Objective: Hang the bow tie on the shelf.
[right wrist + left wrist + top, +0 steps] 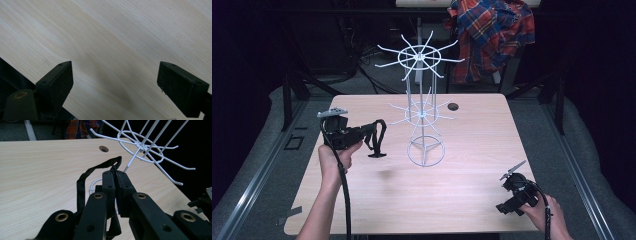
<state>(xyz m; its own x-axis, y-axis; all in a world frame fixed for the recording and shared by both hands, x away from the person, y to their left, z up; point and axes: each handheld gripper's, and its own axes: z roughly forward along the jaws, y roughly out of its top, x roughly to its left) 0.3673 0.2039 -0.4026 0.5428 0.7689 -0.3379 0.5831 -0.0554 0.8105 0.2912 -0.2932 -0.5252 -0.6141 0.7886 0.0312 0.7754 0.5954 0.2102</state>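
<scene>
We see one black strap (82, 182), looped, pinched between the jaws of the left gripper (115, 178) above the table (472, 200), just beside one white wire rack (424, 100) with two spoked tiers; the right gripper (115, 82) hangs jaws wide apart over the table's near right corner; one plaid shirt (492, 35) hangs beyond.

Bright overhead light on the table (472, 190); dark surroundings, soft shadows.

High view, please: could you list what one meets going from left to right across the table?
Left gripper holding a black strap → white wire rack → right gripper.
</scene>
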